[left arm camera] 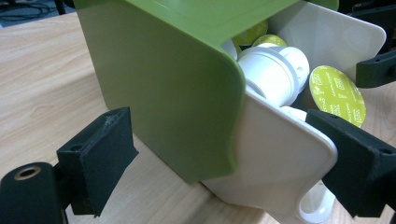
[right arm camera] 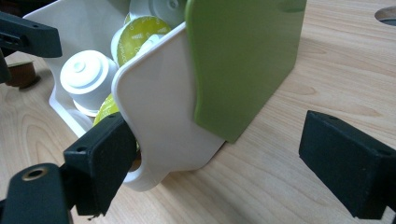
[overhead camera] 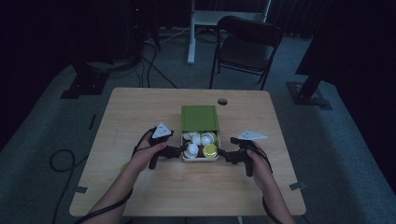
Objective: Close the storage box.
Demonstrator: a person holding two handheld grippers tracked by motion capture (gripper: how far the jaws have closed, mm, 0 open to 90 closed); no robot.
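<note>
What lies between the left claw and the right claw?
In the high view, the white drawer of capsules lies between the left claw and right claw.

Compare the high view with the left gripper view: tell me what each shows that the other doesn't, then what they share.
High view alone: the whole wooden table, a black chair behind it, cables on the floor, both forearms, and the left claw and right claw flanking the drawer.

Left gripper view alone: close up, the white drawer slid partly out of its green sleeve, with print on a capsule's yellow-green lid.

Shared: the green-and-white capsule box, the white and yellow-green capsules inside it, and the tabletop.
</note>
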